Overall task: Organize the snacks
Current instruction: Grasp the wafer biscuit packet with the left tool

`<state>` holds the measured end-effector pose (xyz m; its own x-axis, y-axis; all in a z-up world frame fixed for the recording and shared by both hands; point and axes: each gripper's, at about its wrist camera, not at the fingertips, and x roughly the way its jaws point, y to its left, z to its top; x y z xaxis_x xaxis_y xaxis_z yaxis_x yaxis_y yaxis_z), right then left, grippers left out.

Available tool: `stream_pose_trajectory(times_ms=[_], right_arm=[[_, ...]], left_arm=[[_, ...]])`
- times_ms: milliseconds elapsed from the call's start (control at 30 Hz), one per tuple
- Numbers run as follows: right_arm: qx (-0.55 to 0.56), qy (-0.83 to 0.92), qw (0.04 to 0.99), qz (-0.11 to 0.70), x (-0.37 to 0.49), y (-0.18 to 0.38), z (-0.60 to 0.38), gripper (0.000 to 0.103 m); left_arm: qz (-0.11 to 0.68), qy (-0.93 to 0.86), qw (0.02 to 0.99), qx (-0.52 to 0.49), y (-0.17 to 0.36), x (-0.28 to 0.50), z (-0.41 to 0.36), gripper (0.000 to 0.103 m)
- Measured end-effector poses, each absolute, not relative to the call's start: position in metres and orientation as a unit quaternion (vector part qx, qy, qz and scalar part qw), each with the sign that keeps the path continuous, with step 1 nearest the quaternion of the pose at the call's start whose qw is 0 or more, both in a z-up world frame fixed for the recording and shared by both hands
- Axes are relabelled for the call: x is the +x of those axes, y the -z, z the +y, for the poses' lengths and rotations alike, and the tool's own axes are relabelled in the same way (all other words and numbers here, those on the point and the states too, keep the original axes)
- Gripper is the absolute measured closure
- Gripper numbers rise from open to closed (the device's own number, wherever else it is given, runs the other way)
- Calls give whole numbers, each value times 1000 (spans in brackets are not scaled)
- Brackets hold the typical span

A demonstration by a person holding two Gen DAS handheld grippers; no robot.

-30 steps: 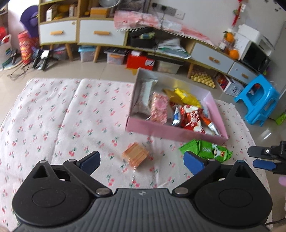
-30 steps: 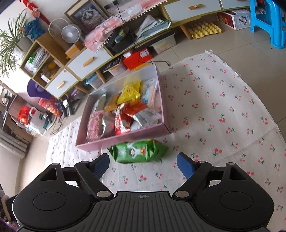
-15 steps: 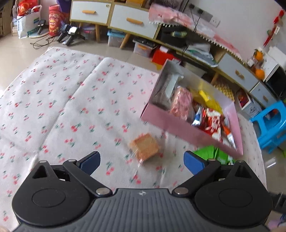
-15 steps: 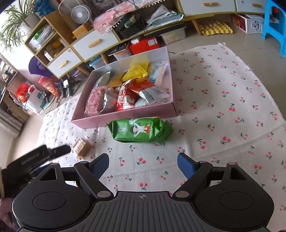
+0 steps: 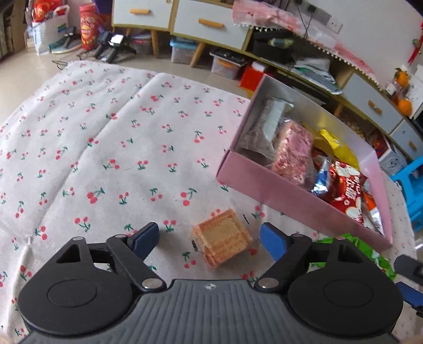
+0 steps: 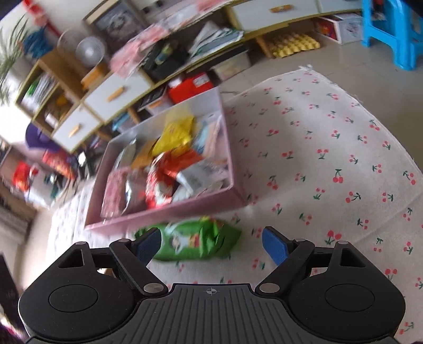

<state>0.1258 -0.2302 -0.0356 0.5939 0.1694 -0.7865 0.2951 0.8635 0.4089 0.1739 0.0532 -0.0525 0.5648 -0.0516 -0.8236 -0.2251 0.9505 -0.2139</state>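
Both tongs lowered | left tongs [image 5: 208, 238] spread around cracker pack [image 5: 222, 244] | right tongs [image 6: 211, 246] spread

The left gripper [image 5: 208, 239] is hovering low with its blue-padded jaws spread wide. The right gripper [image 6: 211, 246] is likewise hanging with its jaws gaping, holding nothing.

Home living room, drawer cabinets [image 5: 208, 25], fan [image 6: 90, 51]
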Motion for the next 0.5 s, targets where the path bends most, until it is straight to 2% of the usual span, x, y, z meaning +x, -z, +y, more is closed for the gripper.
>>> stream_pose_trajectory(times_ms=[67, 167, 267, 400, 500], right_arm=[[269, 51, 852, 446, 130, 41, -233, 18], [284, 63, 844, 450, 134, 51, -237, 19], [303, 51, 833, 460, 135, 61, -238, 28], [298, 11, 824, 481, 134, 61, -232, 37], [264, -15, 824, 502, 131, 58, -222, 45]], left_arm=[[464, -51, 872, -149, 51, 173, 53, 27], [466, -48, 871, -145, 50, 172, 53, 36], [473, -27, 869, -142, 48, 172, 54, 47], [490, -2, 860, -141, 47, 171, 59, 55], [502, 13, 855, -132, 45, 168, 62, 56]])
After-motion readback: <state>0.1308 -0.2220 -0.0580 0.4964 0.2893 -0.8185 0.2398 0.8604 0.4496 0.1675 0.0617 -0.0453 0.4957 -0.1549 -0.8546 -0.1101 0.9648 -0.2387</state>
